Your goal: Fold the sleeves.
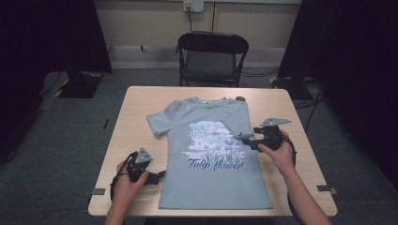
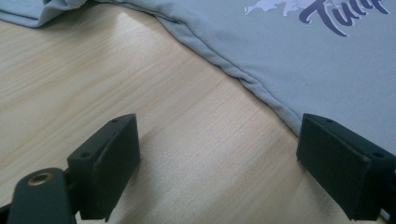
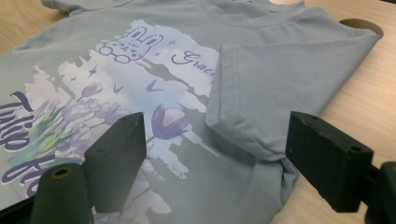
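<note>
A grey-blue T-shirt point(image 1: 211, 183) with a tulip print lies face up on the wooden table point(image 1: 136, 108). Its right sleeve point(image 1: 234, 123) is folded in over the chest. My right gripper point(image 1: 245, 138) stands open at the shirt's right edge. In the right gripper view the sleeve's point(image 3: 261, 79) rumpled hem lies between the spread jaws of that gripper point(image 3: 215, 140), untouched by either. My left gripper point(image 1: 159, 176) rests open on bare wood beside the shirt's lower left side. In the left gripper view the side seam of the shirt point(image 2: 299, 51) runs just past its far jaw, and the gripper point(image 2: 219, 140) holds nothing.
A black folding chair point(image 1: 212, 56) stands behind the table's far edge. A small brown round thing point(image 1: 240, 98) sits by the collar near that edge. Bare wood lies left and right of the shirt. Dark curtains flank the room.
</note>
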{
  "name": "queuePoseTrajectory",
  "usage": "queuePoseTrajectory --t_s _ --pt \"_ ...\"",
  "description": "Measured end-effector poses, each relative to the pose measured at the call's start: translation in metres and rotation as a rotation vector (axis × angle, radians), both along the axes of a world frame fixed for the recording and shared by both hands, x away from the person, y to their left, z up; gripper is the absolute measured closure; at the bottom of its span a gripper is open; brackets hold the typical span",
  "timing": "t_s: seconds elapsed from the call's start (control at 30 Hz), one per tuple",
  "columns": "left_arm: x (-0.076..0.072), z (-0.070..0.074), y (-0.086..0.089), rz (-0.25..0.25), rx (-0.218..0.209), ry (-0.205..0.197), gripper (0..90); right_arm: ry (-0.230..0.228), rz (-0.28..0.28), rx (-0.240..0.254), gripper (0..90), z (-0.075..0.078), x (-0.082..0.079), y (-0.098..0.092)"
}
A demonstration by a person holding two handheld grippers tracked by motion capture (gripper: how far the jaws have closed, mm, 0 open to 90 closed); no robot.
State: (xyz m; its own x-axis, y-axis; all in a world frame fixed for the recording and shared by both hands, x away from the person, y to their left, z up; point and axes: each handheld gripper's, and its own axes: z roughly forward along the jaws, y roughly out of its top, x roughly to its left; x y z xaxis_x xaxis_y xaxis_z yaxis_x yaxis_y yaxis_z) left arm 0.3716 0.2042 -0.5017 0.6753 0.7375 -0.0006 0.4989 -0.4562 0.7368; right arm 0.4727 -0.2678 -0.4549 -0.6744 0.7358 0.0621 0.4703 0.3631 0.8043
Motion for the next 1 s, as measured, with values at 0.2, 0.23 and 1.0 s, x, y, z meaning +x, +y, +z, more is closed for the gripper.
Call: queuePoseTrajectory --t_s 0.2,0.23,1.0 --pt "0.000 0.000 0.000 0.000 0.001 0.000 13.0 0.012 0.006 -0.009 16.2 -0.005 -0.007 -0.001" --pt "0.000 0.000 0.000 0.000 0.000 0.000 13.0 0.014 0.009 -0.014 16.2 -0.006 -0.008 -0.001" --pt "0.000 0.000 0.000 0.000 0.000 0.001 13.0 0.044 0.026 -0.020 12.2 -0.019 -0.030 -0.016"
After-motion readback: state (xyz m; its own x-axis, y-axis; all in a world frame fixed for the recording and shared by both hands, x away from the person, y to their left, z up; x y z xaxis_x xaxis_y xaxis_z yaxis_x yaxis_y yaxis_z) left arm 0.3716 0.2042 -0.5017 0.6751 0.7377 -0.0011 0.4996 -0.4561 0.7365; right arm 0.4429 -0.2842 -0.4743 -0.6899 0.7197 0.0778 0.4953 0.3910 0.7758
